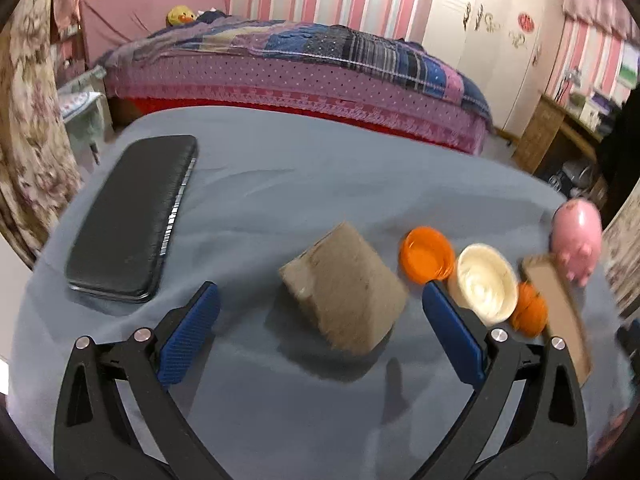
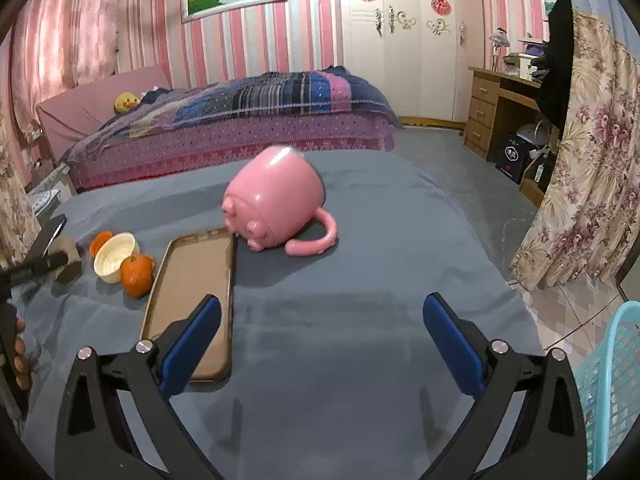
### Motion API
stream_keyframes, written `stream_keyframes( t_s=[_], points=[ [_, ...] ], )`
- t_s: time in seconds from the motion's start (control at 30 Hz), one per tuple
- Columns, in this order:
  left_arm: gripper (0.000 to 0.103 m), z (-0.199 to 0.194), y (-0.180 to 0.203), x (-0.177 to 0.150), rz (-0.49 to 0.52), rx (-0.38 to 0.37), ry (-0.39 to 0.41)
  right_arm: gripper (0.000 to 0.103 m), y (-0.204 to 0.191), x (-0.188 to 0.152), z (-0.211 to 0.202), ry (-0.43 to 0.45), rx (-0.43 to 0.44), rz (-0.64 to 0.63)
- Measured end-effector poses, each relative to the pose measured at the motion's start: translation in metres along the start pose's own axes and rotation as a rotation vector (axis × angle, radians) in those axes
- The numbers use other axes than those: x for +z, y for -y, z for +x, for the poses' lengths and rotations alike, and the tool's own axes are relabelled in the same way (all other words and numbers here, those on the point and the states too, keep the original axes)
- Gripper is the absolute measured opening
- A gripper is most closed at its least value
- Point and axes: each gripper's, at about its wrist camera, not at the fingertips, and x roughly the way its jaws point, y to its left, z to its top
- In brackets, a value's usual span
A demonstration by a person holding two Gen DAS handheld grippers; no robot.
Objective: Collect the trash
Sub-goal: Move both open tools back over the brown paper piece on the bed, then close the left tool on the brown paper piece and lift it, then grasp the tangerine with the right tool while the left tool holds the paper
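A brown cardboard tube lies on the grey cloth table, between and just ahead of my open left gripper. To its right sit an orange cap, a cream bowl and an orange fruit. In the right wrist view my right gripper is open and empty over bare cloth. The tube, cap, bowl and fruit lie far to its left.
A black case lies at the table's left. A brown phone case lies under my right gripper's left finger. A pink pig mug lies on its side behind it. A turquoise basket stands off the table's right edge. A bed is behind.
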Motion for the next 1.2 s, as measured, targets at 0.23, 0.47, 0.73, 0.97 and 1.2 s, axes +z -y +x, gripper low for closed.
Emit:
stream_keyframes(
  t_s=[0.23, 0.47, 0.73, 0.97, 1.2],
  points=[
    [0.054, 0.011, 0.010, -0.001, 0.041, -0.057, -0.045, 0.099, -0.016, -0.003, 0.001, 0.006, 0.001, -0.052],
    [0.027, -0.002, 0.017, -0.004, 0.134, -0.032, -0.041, 0.099, -0.036, -0.005, -0.005, 0.032, 0.022, -0.081],
    [0.025, -0.024, -0.010, -0.007, 0.125, -0.040, -0.031, 0.094, -0.096, -0.004, -0.004, 0.050, 0.111, -0.175],
    [0.025, -0.030, -0.023, -0.005, 0.156, -0.016, -0.017, 0.067, -0.142, 0.006, 0.023, -0.019, 0.160, -0.268],
    [0.025, -0.031, -0.027, -0.004, 0.162, -0.023, -0.017, 0.037, -0.161, 0.008, 0.040, -0.073, 0.185, -0.304]
  ],
)
